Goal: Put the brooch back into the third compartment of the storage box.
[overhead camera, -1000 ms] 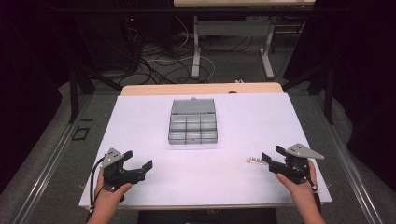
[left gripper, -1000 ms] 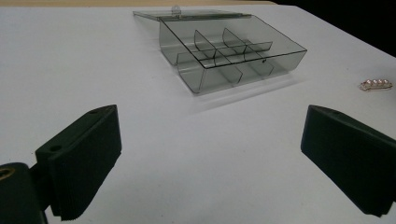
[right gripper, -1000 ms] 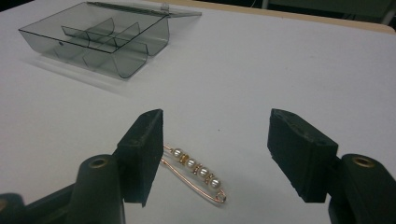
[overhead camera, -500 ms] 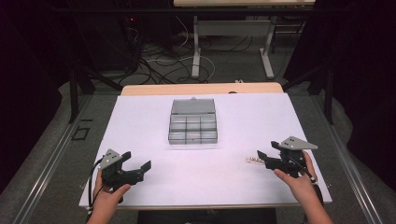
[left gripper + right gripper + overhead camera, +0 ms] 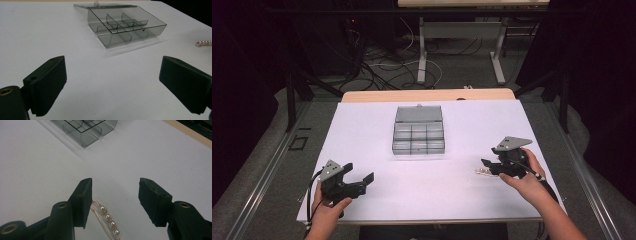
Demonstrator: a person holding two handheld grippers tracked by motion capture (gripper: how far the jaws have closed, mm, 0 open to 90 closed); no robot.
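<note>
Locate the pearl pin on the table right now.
In the high view the pearl pin lies on the white table at the right, between the open jaws of the right gripper, well right of the compartment box.

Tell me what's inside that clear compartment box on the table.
The compartment box looks empty: through its clear walls only dividers show, its lid open behind it. The far compartments are too small to check. The pearl pin lies outside, between the right gripper's jaws.

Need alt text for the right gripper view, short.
The right gripper hangs open over a gold pin with pearl beads lying on the white table, its jaws not pressing it. The corner of a clear compartment box sits beyond.
</note>
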